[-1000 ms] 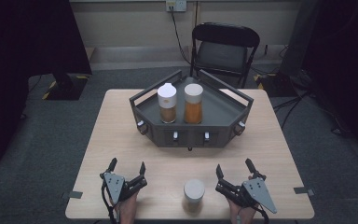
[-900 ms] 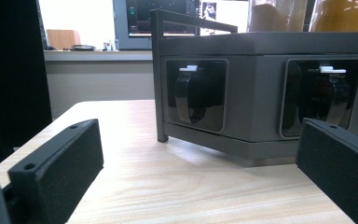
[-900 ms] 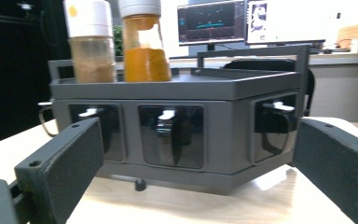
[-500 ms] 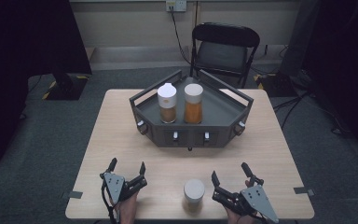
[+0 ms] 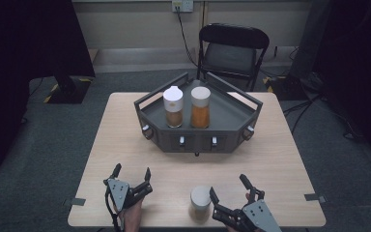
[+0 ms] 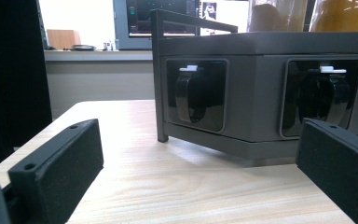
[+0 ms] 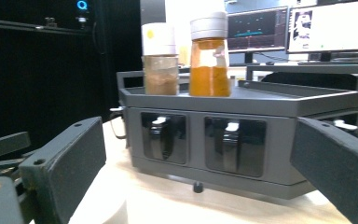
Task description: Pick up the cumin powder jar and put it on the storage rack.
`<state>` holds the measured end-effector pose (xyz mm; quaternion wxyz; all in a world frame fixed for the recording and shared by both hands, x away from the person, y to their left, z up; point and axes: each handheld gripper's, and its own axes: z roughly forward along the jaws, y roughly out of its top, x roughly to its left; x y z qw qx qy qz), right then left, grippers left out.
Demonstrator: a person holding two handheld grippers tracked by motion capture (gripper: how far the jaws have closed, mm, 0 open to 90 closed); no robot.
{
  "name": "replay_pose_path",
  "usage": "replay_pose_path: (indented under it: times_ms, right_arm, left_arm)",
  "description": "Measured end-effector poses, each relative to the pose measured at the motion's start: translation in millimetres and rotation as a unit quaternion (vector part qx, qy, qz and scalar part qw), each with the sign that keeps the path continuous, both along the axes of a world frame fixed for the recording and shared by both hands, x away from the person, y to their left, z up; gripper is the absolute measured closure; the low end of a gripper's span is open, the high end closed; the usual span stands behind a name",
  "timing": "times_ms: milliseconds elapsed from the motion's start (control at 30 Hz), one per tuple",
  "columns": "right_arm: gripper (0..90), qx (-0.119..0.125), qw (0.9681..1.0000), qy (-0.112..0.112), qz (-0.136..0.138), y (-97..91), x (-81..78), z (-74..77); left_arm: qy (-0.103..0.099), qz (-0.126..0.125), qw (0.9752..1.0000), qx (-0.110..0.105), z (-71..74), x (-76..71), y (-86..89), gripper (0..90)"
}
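A dark grey angular rack [image 5: 232, 113] stands at the table's far middle. On it are a brown-filled jar with a white cap [image 5: 173, 107] and an orange-filled jar with a pale cap [image 5: 200, 107]. A third jar with a white lid [image 5: 200, 202] stands near the front edge. My left gripper [image 5: 133, 171] rests open to that jar's left, with nothing between its fingers. My right gripper [image 5: 228, 186] is open just right of the jar, apart from it. The right gripper view shows the brown jar [image 7: 160, 60], the orange jar [image 7: 209, 56] and the white lid [image 7: 107, 207] low at the left.
A black folding chair [image 5: 232, 48] stands behind the table. The rack's front panels [image 6: 261, 93] face my left gripper [image 6: 196, 154] closely. Cables run across the floor at the right. Bare tabletop lies between the rack and the grippers.
My right gripper has drawn back toward the front edge and shifted left, closer to the white-lidded jar. The left gripper has stayed put.
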<state>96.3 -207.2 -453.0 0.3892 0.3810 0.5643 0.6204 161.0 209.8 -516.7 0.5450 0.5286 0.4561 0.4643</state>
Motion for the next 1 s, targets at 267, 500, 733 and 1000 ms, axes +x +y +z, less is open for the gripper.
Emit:
replay_pose_path:
  times_ms: [267, 500, 733, 1000]
  right_arm:
    - [2.0, -0.004, 0.9995, -0.002, 0.030, 1.4, -4.2, -0.5]
    - [3.4, -0.006, 0.9985, 0.000, 0.055, 8.8, -6.3, -2.9]
    - [5.4, -0.009, 0.9974, 0.006, 0.071, 11.7, -5.8, -5.3]
    - [7.0, -0.014, 0.9959, 0.017, 0.088, 15.7, -2.6, -7.5]
  left_arm:
    - [0.000, 0.000, 1.0000, 0.000, 0.0, 0.0, 0.0, 0.3]
    - [0.000, 0.001, 1.0000, 0.000, 0.0, 0.0, -0.2, 0.3]
    - [0.000, 0.001, 1.0000, 0.000, -0.1, -0.1, -0.3, 0.3]
    - [0.000, 0.001, 1.0000, 0.000, -0.1, -0.1, -0.2, 0.3]
